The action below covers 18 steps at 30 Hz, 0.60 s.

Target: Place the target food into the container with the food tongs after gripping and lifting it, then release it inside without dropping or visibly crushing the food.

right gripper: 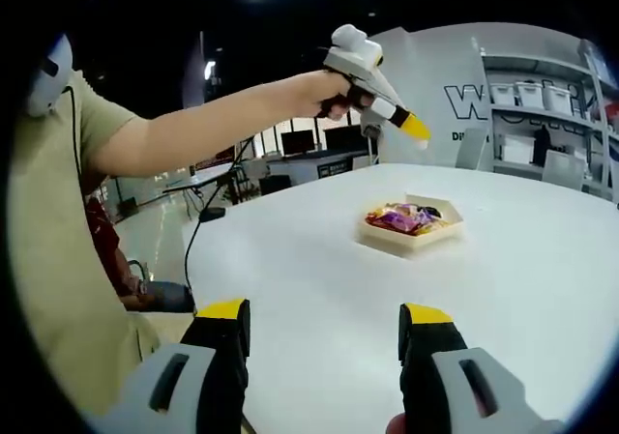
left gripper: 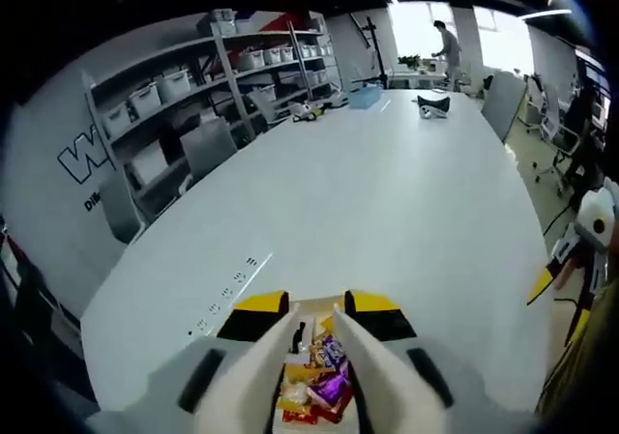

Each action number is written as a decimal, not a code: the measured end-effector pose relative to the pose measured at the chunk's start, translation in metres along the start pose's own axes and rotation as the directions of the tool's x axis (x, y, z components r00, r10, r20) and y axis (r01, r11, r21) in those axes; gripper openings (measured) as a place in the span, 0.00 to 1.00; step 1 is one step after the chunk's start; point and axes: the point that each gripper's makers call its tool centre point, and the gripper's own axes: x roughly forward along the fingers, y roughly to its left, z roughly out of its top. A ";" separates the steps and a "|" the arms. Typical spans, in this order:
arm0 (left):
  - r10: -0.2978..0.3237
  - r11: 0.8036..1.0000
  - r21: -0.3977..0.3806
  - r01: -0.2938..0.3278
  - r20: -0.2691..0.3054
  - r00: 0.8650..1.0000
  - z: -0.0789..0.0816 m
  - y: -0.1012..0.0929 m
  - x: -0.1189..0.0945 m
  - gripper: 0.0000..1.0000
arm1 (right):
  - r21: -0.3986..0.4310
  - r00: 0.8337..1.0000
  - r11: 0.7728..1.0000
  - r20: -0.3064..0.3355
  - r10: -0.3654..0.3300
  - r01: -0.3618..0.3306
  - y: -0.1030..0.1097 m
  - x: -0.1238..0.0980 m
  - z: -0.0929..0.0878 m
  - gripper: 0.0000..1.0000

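Reading the wall beside the shelves [right gripper: 542, 115], only a large white "W" and the start of a smaller line beginning "D" can be made out; the candy wrappers carry no legible print. In the left gripper view, the left tool [left gripper: 317, 330] has its yellow-tipped jaws only narrowly apart, hanging above the tray [left gripper: 319, 304] of wrapped candies [left gripper: 315, 381] and touching nothing. In the right gripper view, the right tool [right gripper: 324, 330] is spread wide over bare white counter [right gripper: 522, 260], empty. The same shallow tan tray [right gripper: 414, 237] sits on the counter well ahead, its long side running across that view, with purple, orange and red candies [right gripper: 404, 218] heaped inside. A person's hand [right gripper: 324, 91] holds the left tool [right gripper: 372, 78] aloft above the tray.
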 end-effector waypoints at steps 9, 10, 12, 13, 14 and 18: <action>-0.014 1.000 -0.002 0.015 0.005 1.000 -0.007 -0.007 -0.009 0.22 | 0.000 1.000 1.000 -0.002 -0.001 0.001 0.000 0.000 -0.001 0.60; -0.016 1.000 -0.001 0.016 0.005 1.000 -0.009 -0.008 -0.010 0.22 | -0.001 1.000 1.000 -0.004 -0.001 0.001 0.001 0.000 -0.002 0.60; -0.018 1.000 -0.005 0.018 0.003 1.000 -0.014 -0.009 -0.012 0.22 | 0.000 1.000 1.000 -0.003 0.000 0.000 0.001 0.000 -0.002 0.60; -0.018 1.000 -0.011 0.018 0.003 1.000 -0.016 -0.009 -0.013 0.22 | 0.001 1.000 1.000 -0.003 0.000 0.000 0.001 0.001 -0.002 0.60; -0.018 1.000 -0.016 0.018 0.004 1.000 -0.018 -0.009 -0.015 0.22 | -0.002 1.000 1.000 -0.006 0.002 -0.002 0.002 0.001 -0.002 0.60; -0.020 0.999 -0.027 0.020 0.006 1.000 -0.026 -0.011 -0.019 0.22 | -0.003 1.000 1.000 -0.006 0.007 -0.007 0.004 0.003 -0.002 0.60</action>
